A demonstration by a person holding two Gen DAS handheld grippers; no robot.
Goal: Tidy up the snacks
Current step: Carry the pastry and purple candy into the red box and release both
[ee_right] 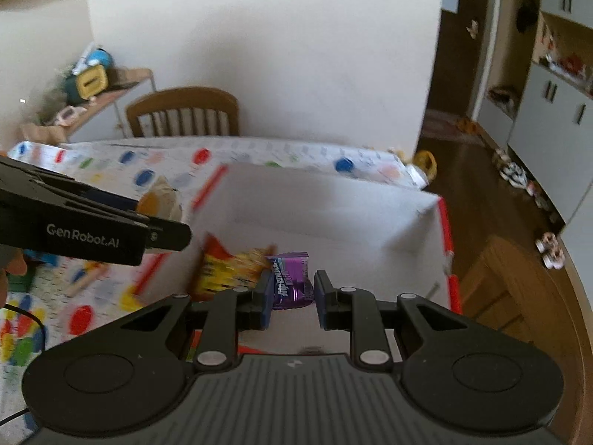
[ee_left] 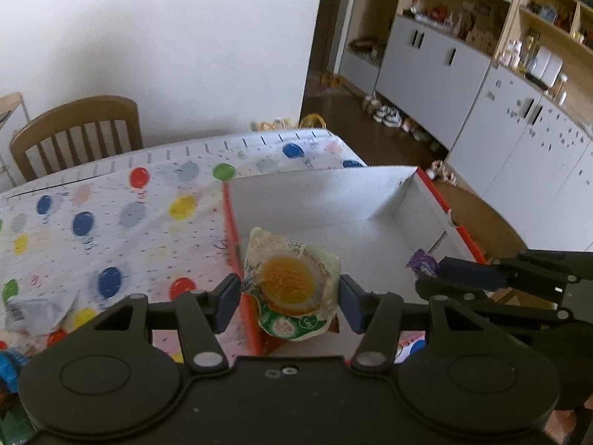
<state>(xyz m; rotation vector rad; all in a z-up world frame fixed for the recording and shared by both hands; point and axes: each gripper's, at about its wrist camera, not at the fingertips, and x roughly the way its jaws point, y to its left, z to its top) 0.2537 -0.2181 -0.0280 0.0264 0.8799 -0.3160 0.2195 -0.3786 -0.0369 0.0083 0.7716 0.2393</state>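
Note:
My left gripper is shut on a round orange jelly cup in a clear and green wrapper, held over the left rim of a white cardboard box with red edges. My right gripper is shut on a purple candy packet above the box's near part. In the left wrist view the right gripper shows at the right with the purple packet at its tip. A yellow and red snack bag lies in the box, blurred. The left gripper crosses the right wrist view's left side.
The box stands on a table under a balloon-print cloth. More snacks lie at the cloth's near left. A wooden chair stands behind the table by a white wall. Cabinets and shoes on the brown floor fill the right.

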